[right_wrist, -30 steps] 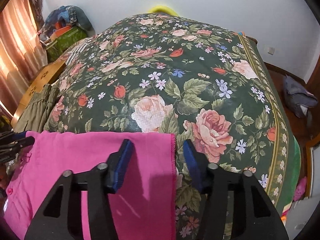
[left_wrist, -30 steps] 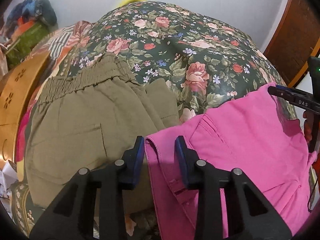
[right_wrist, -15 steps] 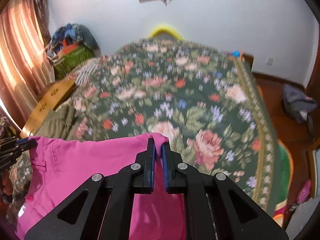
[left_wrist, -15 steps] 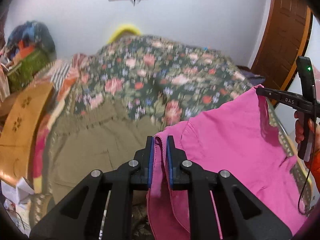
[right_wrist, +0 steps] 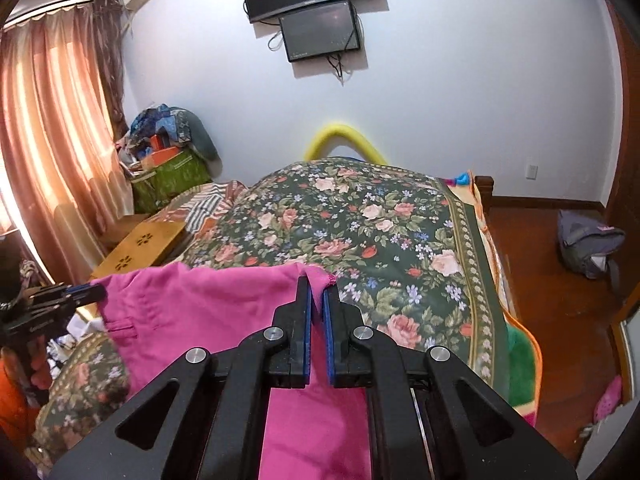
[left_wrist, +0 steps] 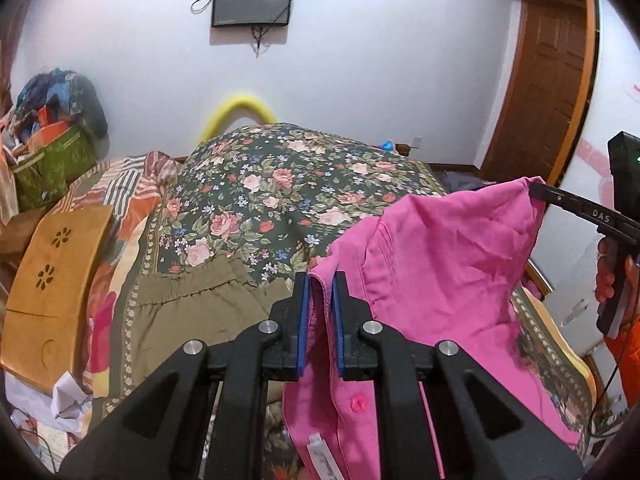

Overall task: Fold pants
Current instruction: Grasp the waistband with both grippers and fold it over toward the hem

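Observation:
The pink pants [left_wrist: 440, 264] hang in the air above the near end of the floral bed [left_wrist: 280, 184], stretched between both grippers. My left gripper [left_wrist: 320, 280] is shut on one top corner of the pants at the waistband. My right gripper [right_wrist: 317, 284] is shut on the other top corner of the pants [right_wrist: 208, 308]. The right gripper also shows at the right of the left wrist view [left_wrist: 538, 190], and the left gripper at the left of the right wrist view [right_wrist: 98, 290]. The lower part of the pants hangs out of view.
Olive-green pants [left_wrist: 192, 312] lie flat on the bed's near left corner. A wooden lap table [left_wrist: 52, 280] stands at the bed's left. A green box with piled clothes [left_wrist: 48, 160] is beyond it. A grey backpack [right_wrist: 588, 244] lies on the wooden floor to the right.
Both grippers closed on the top corners of the pink pants and lifted them off the bed. The pants now hang stretched between them, higher than half a second ago.

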`<state>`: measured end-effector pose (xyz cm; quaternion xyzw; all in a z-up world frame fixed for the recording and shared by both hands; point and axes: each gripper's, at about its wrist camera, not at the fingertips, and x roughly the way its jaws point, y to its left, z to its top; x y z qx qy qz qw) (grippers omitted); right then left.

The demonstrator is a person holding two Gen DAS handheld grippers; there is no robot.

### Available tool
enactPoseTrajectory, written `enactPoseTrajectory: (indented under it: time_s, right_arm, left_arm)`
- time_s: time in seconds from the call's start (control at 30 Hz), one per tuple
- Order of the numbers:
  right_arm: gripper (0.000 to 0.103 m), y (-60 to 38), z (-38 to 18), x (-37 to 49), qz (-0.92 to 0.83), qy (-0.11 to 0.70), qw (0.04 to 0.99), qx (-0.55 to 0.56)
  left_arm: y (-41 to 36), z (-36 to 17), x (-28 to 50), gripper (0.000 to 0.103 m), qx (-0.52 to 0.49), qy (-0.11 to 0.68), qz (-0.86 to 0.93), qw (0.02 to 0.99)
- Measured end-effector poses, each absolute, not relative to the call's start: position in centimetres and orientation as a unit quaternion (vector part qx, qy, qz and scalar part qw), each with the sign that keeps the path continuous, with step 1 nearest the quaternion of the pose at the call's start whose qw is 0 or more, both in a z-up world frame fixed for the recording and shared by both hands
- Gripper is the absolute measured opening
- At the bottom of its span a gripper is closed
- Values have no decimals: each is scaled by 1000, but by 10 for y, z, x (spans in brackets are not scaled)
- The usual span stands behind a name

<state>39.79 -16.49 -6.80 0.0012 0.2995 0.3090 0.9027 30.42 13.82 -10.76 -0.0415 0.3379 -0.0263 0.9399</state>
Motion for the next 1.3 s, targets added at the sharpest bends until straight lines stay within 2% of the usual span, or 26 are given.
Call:
enactPoseTrajectory:
  time_s: [0.67,1.3]
  right_arm:
    - [5,-209,-70,285,321,325,889,33]
    - [5,-236,-133,185,295,377,877,51]
  left_arm:
    - [112,-103,183,8,-16,342,-43,939]
    - [94,-162,85,5,-5,398,-63,915]
